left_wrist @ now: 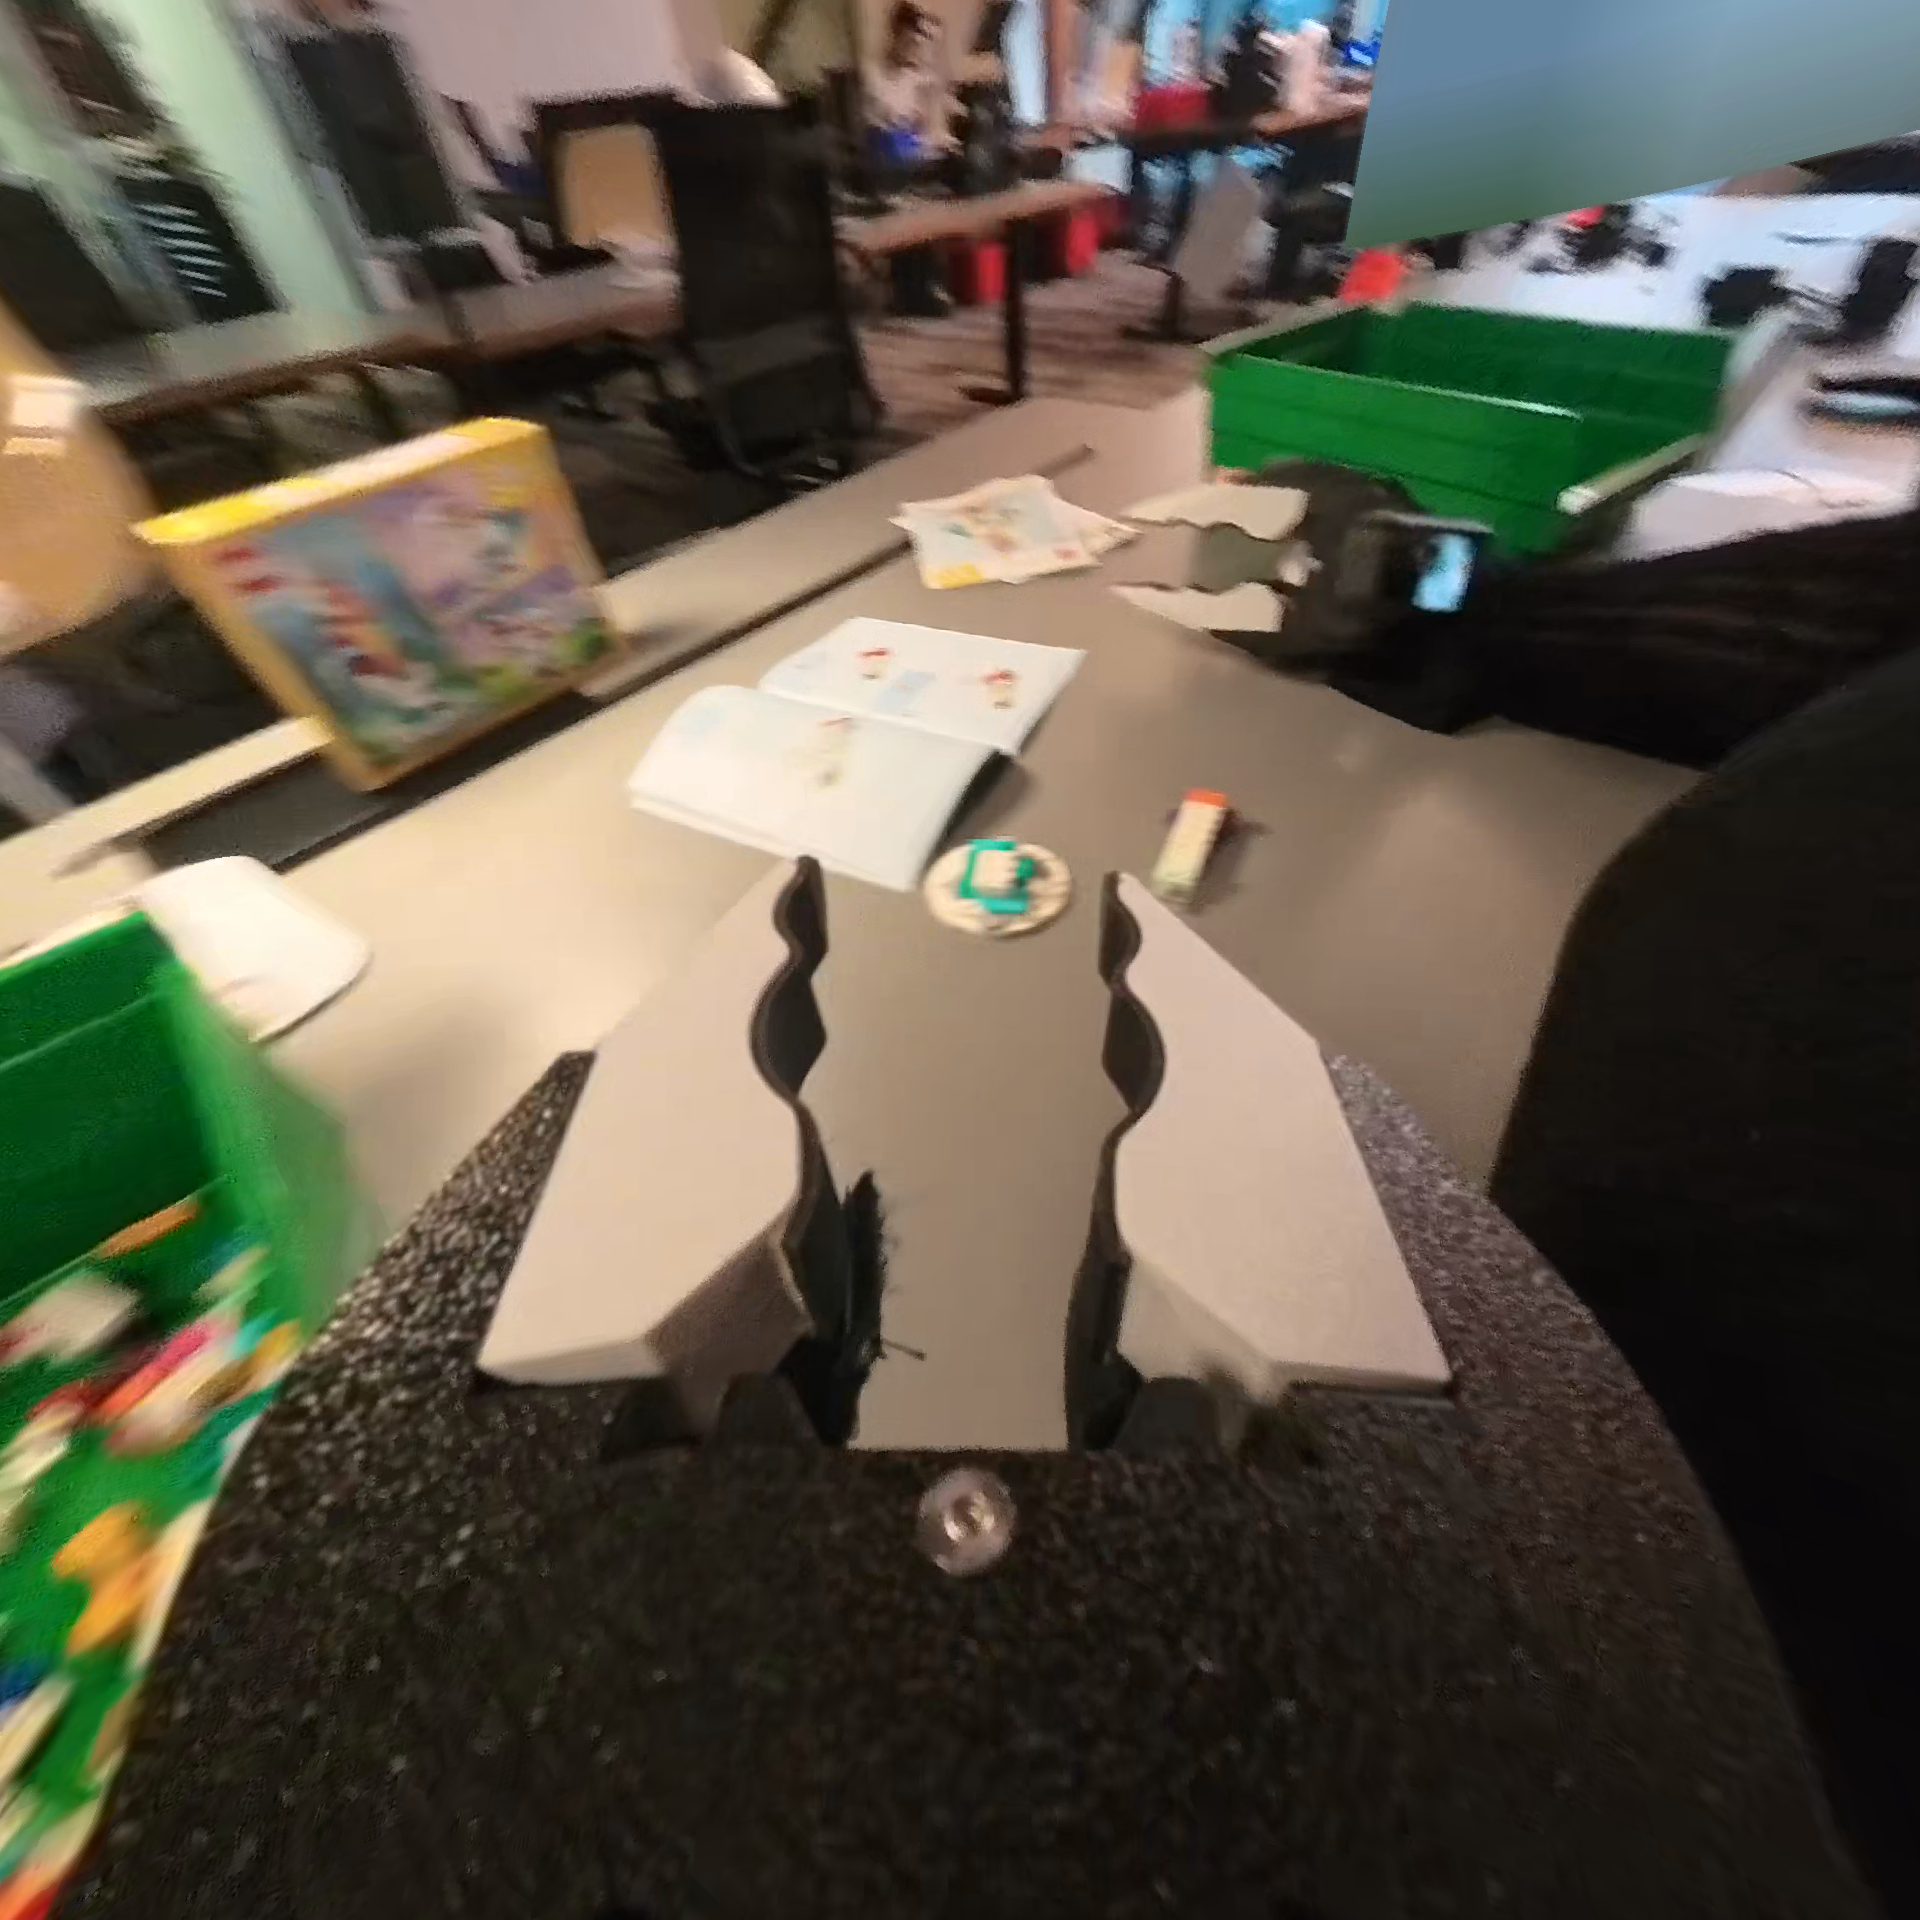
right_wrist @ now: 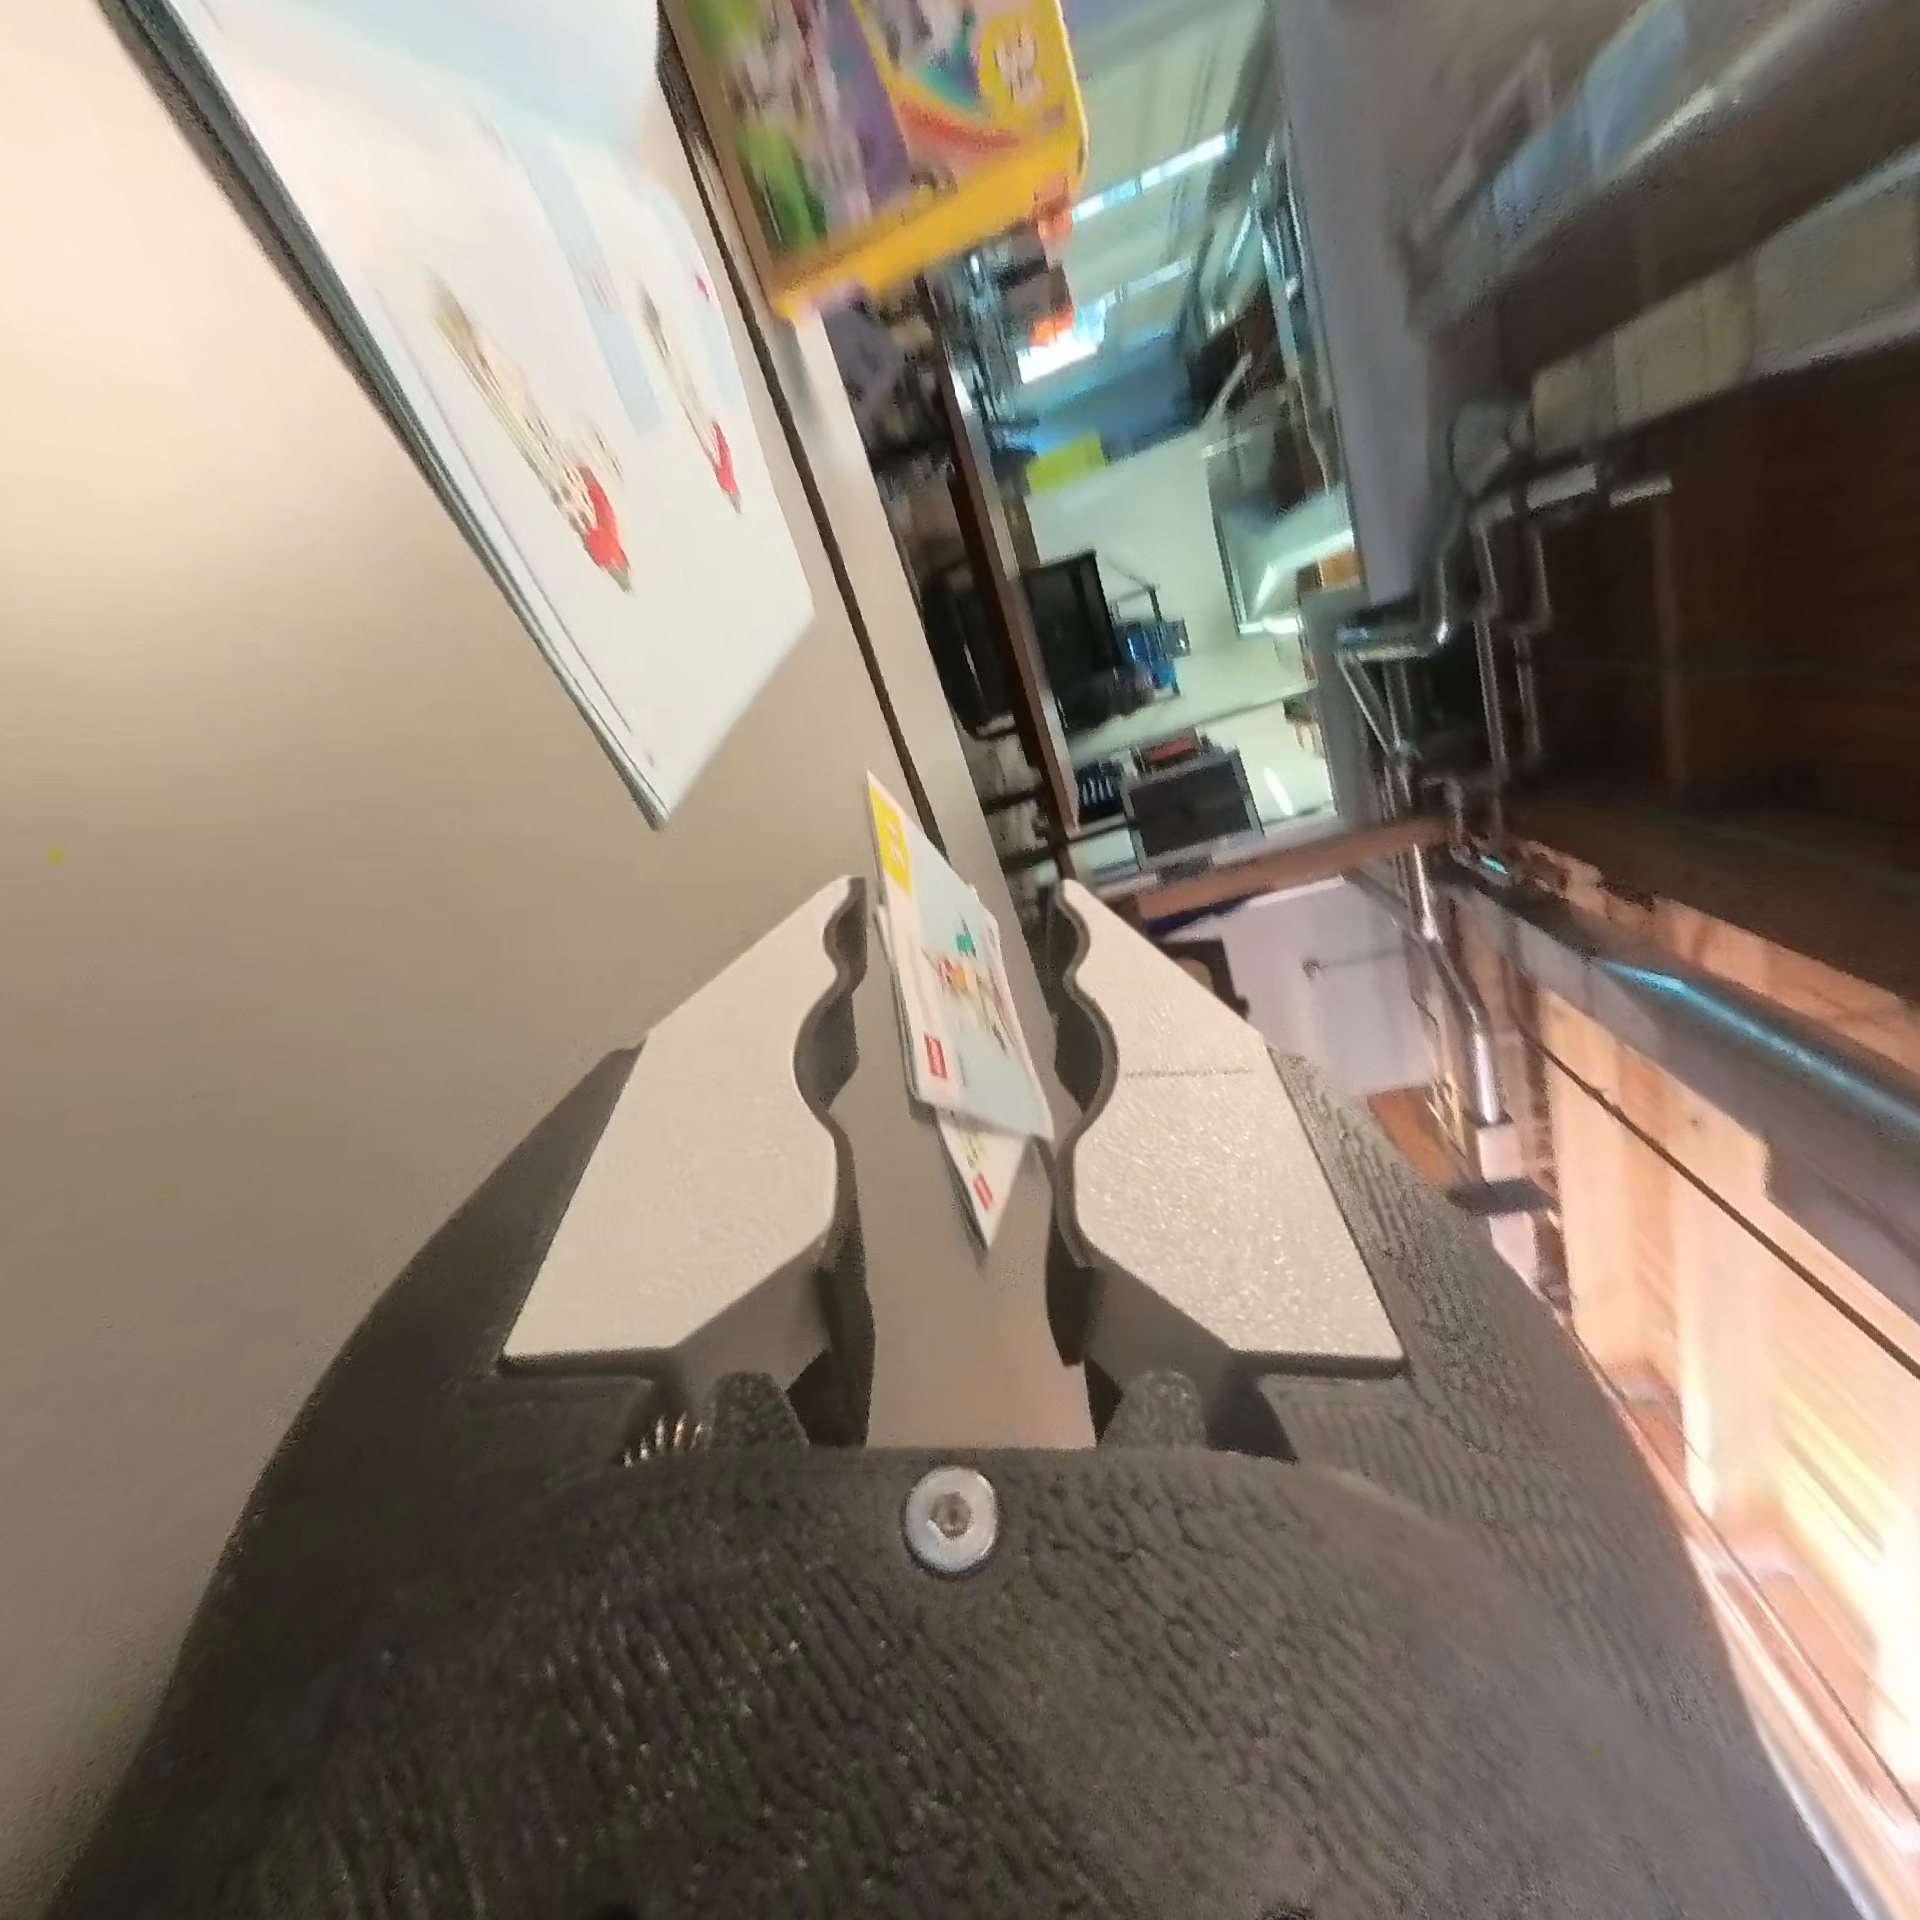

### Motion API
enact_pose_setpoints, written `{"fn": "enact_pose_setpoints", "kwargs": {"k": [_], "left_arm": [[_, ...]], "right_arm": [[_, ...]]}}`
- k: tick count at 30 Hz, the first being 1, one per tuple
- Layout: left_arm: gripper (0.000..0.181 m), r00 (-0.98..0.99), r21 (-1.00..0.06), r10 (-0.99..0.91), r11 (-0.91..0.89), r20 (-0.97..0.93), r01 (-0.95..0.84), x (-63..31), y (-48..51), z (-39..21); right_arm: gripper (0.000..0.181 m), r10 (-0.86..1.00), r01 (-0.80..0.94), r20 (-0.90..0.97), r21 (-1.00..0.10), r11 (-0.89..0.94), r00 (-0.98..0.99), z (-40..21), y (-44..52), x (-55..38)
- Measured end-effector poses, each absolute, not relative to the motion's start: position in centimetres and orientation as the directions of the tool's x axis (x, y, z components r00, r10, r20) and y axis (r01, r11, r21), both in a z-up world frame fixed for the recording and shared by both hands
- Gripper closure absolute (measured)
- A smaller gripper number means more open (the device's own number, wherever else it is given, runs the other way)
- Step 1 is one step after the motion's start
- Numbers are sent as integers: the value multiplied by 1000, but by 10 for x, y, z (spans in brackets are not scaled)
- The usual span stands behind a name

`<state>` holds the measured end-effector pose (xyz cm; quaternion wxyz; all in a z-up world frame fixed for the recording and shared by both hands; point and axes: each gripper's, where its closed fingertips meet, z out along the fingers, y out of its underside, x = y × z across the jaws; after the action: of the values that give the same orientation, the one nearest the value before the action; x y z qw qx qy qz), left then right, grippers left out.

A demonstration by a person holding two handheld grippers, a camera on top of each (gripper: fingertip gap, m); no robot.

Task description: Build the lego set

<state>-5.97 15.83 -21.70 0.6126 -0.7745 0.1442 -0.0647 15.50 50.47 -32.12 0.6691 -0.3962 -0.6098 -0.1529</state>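
Your left gripper hovers over the grey table, jaws wide apart and holding nothing; bare tabletop shows between its fingers. Just beyond the tips lies a round tan plate with a teal piece on it, and near it to the right a small white brick stack with an orange end, the two apart from each other. Past them the open booklet lies flat, and farther back are loose leaflets. The table's far edge runs diagonally behind the booklet, with the yellow box standing upright close to that edge on the left. A green bin of mixed bricks crowds your lower left, and another green bin sits at the far right. A dark sleeve fills the right side. Your right gripper is rolled on its side, jaws parted and empty, aimed along the table at the leaflets, with the booklet to one side; how near the leaflets are, you cannot tell.
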Motion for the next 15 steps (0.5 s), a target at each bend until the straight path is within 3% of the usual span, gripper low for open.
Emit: {"fn": "enact_pose_setpoints", "kwargs": {"k": [5, 12, 15], "left_arm": [[136, 975, -972, 189, -224, -118, -74, -190, 95, -204], [131, 917, -955, 396, -287, -49, 73, -296, 47, -237], [131, 900, -951, 432, -298, -52, 88, -315, 39, -253]], "right_arm": [[149, 225, 794, 943, -328, 511, 244, -321, 533, 174], [150, 148, 898, 984, -150, 414, 97, -335, 549, 179], [151, 149, 913, 984, -144, 382, 92, -337, 551, 179]]}}
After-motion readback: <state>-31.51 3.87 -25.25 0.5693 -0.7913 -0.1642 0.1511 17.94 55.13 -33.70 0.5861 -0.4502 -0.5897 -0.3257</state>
